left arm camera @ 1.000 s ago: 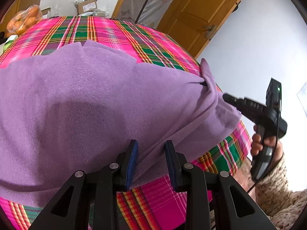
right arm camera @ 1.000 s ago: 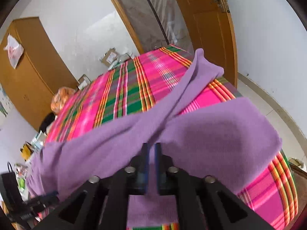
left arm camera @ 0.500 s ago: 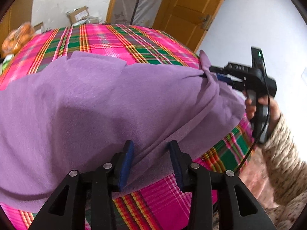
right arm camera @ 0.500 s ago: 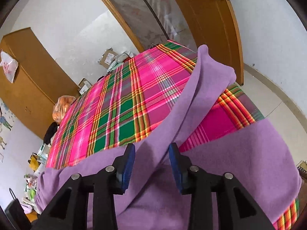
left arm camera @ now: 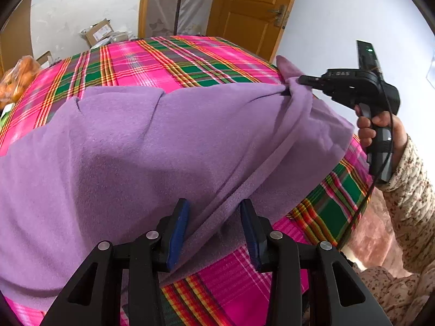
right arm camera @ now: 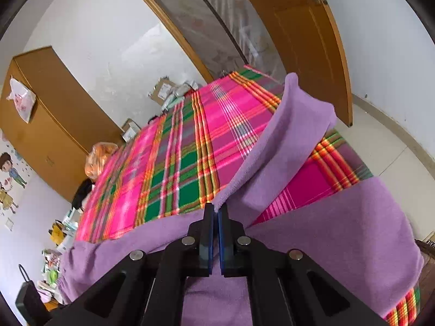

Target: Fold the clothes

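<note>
A purple fleece garment (left arm camera: pixel 114 146) lies spread across the near part of a bed covered in a pink, green and orange plaid sheet (left arm camera: pixel 174 59), its right edge drawn up into a raised ridge. The right gripper (right arm camera: pixel 216 212) has its blue pads (right arm camera: pixel 208 233) pressed together on that ridge, pinching a folded band of fleece that rises away toward the far right corner of the bed. Seen from the left wrist camera, the same right gripper (left arm camera: pixel 295 84) reaches in level from the right, its tip buried in the bunched cloth; a hand (left arm camera: pixel 380 127) in a speckled knit sleeve (left arm camera: pixel 407 190) grips its handle, with a black cable hanging down from it. The left gripper (left arm camera: pixel 214 217) sits low at the near edge, its fingers (left arm camera: pixel 178 225) spread wide on either side of a fold of fleece and closed on nothing. The garment's left side runs out of frame, so its full shape is hard to make out. Beyond the bed stand a wooden door (left arm camera: pixel 250 11), cardboard boxes (left arm camera: pixel 99 31) and an orange bag (left arm camera: pixel 19 78), the last cut off at the left edge
</note>
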A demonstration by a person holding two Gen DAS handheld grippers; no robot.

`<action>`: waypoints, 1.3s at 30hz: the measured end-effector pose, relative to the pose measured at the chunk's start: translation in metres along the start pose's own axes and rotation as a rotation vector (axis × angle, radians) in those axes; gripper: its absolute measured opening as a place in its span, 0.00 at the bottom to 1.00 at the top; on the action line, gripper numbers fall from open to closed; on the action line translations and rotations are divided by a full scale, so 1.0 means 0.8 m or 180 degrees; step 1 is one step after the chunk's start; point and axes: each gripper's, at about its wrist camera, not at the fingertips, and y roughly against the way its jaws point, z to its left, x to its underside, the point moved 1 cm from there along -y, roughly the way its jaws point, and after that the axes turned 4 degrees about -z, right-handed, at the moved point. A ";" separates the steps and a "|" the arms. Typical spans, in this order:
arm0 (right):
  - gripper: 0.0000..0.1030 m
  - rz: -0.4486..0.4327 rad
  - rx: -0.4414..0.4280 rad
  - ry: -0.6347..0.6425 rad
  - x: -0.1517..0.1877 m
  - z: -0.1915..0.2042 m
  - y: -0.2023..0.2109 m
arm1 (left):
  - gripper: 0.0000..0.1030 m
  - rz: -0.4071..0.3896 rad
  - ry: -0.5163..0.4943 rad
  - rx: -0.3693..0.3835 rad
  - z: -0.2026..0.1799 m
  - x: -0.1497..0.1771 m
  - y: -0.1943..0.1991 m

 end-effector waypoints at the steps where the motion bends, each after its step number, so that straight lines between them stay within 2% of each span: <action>1: 0.03 -0.0038 -0.0012 -0.0003 0.000 0.001 0.005 | 0.31 0.0000 -0.0010 -0.0028 -0.001 0.000 -0.001; 3: 0.03 -0.0133 -0.0020 0.0006 0.001 0.003 0.018 | 0.27 -0.0015 -0.0027 -0.0066 -0.002 0.000 0.001; 5: 0.03 -0.0215 -0.0034 0.0007 0.002 0.005 0.031 | 0.11 -0.0034 -0.0031 -0.0098 -0.002 0.000 0.003; 10: 0.03 -0.0423 -0.0022 0.0063 0.008 0.010 0.063 | 0.07 -0.0179 -0.0004 -0.0081 -0.001 -0.002 0.014; 17: 0.03 -0.0664 -0.0020 -0.0014 0.016 0.006 0.106 | 0.07 -0.0344 -0.0133 -0.0003 -0.013 -0.001 0.035; 20: 0.03 -0.0704 0.0042 -0.0008 0.029 0.002 0.117 | 0.07 -0.0300 -0.0151 0.0015 -0.013 0.002 0.031; 27: 0.03 -0.0538 0.0267 -0.0043 0.064 -0.025 0.108 | 0.07 -0.0129 -0.0135 0.0034 -0.011 0.015 0.013; 39: 0.03 -0.0484 0.0323 -0.0062 0.094 -0.041 0.126 | 0.07 -0.0103 -0.0045 0.0075 -0.010 0.027 0.014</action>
